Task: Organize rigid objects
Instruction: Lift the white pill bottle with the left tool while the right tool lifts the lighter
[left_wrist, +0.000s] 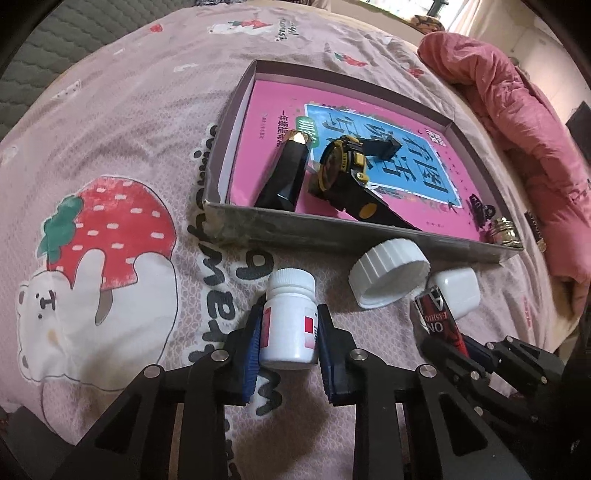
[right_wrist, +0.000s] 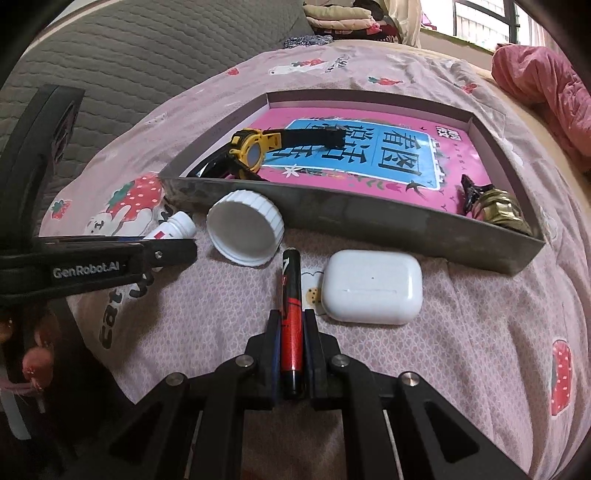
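Your left gripper (left_wrist: 290, 334) is clamped on the white pill bottle (left_wrist: 290, 317), which lies on the bedspread (left_wrist: 110, 129) just in front of the tray's (left_wrist: 332, 227) near wall, toward its left end. Right of the bottle, a white jar lid (right_wrist: 243, 232) leans by that same wall. Your right gripper (right_wrist: 291, 334) pinches the red and black tube (right_wrist: 291, 314), in front of the tray's middle. The white earbud case (right_wrist: 371, 291) sits just beside the tube, near the tray's right half.

Two wrist views, close, steeply downward, sharing tray (left_wrist: 258, 221)
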